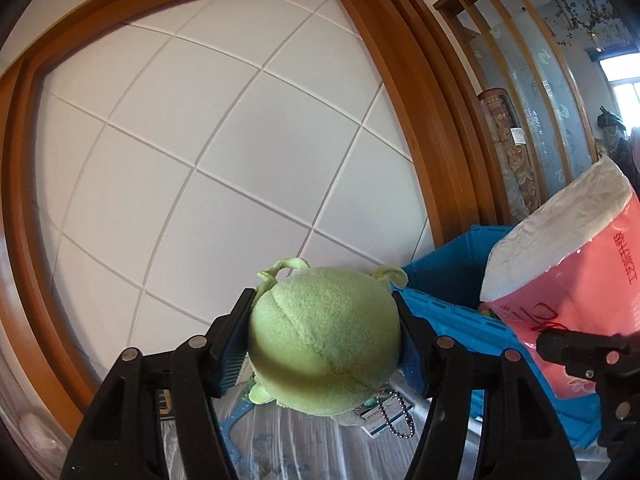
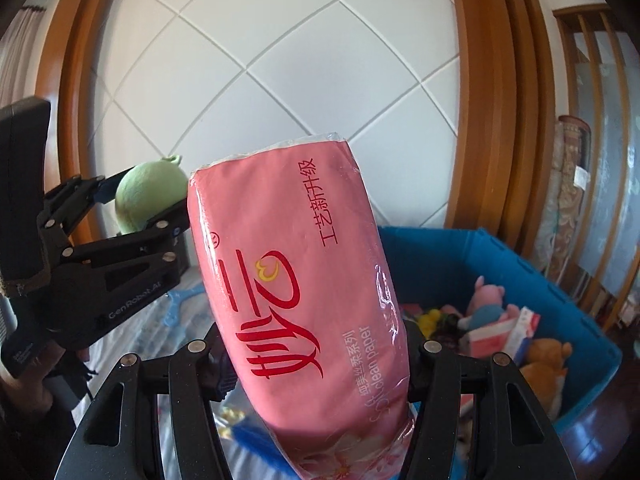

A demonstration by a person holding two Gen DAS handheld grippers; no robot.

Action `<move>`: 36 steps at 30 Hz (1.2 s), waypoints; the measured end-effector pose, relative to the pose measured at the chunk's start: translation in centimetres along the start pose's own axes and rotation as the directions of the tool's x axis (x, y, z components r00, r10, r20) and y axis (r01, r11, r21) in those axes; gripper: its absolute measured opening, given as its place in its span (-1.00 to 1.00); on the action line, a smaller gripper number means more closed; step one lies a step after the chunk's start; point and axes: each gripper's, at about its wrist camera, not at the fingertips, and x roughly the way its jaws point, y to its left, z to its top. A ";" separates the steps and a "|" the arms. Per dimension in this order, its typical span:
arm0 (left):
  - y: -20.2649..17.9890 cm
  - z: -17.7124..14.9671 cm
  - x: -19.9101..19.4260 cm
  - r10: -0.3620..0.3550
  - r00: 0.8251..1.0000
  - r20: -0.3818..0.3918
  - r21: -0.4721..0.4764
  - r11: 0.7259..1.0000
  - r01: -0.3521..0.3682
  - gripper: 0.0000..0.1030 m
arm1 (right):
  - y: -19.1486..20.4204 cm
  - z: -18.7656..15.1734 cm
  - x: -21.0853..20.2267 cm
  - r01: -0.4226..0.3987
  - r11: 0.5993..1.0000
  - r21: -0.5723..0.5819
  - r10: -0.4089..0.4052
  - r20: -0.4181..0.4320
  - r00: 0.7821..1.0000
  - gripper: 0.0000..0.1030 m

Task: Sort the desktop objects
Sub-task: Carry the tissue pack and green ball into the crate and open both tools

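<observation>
Landmark: open blue plastic storage crate, with ribbed rim and walls, standing before a white diamond-panelled wall framed in orange-brown wood.

Item 1. Left gripper, black two-finger tongs with blue ribbed pads. Jaws clamped on a round pale-green plush toy, one pad on each side of its body. The toy is held in the air to the left of the crate, clear of the rim. A silver bead chain hangs below it.

Item 2. Right gripper, black two-finger tongs. Jaws clamped on a pink plastic-wrapped pack of tissue paper bearing red lettering; the pack stands upright, slightly tilted, gripped near its lower end. It is held in the air at the crate's near-left side, above rim level.

Item 3. Crate contents: a pink plush pig, an orange-brown plush animal, a small red-and-white carton, and a yellow object too small to identify.

Item 4. Left of the crate: a surface under wrinkled clear plastic sheeting, with a light-blue plastic hanger lying on it.
</observation>
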 end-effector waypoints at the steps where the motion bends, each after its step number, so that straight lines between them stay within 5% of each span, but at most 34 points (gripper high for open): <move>1: -0.7 0.5 0.1 -0.001 1.000 0.004 -0.004 1.000 0.001 0.23 | -0.8 0.3 -0.4 -0.001 1.000 -0.007 0.001 0.004 1.000 0.15; 10: -8.4 4.9 2.0 -0.014 0.999 0.034 0.020 1.000 0.013 0.24 | -10.0 3.1 -0.8 0.036 0.999 -0.036 -0.036 0.001 0.999 0.16; 30: -20.2 10.4 12.2 -0.165 0.986 -0.036 0.067 0.984 0.167 0.28 | -27.1 4.0 8.7 0.105 0.988 0.113 -0.086 -0.163 0.983 0.19; 32: -20.6 10.7 13.0 -0.191 0.981 -0.045 0.046 0.980 0.193 0.42 | -28.4 4.1 9.5 0.128 0.981 0.146 -0.099 -0.192 0.976 0.29; 34: -21.2 11.0 13.5 -0.169 0.985 -0.028 0.052 0.984 0.171 0.77 | -30.3 4.1 10.2 0.164 0.970 0.180 -0.126 -0.203 0.971 0.36; 36: -21.4 11.3 13.7 -0.156 0.988 -0.010 0.051 0.986 0.156 1.00 | -31.8 4.2 9.9 0.202 0.954 0.220 -0.157 -0.206 0.966 0.76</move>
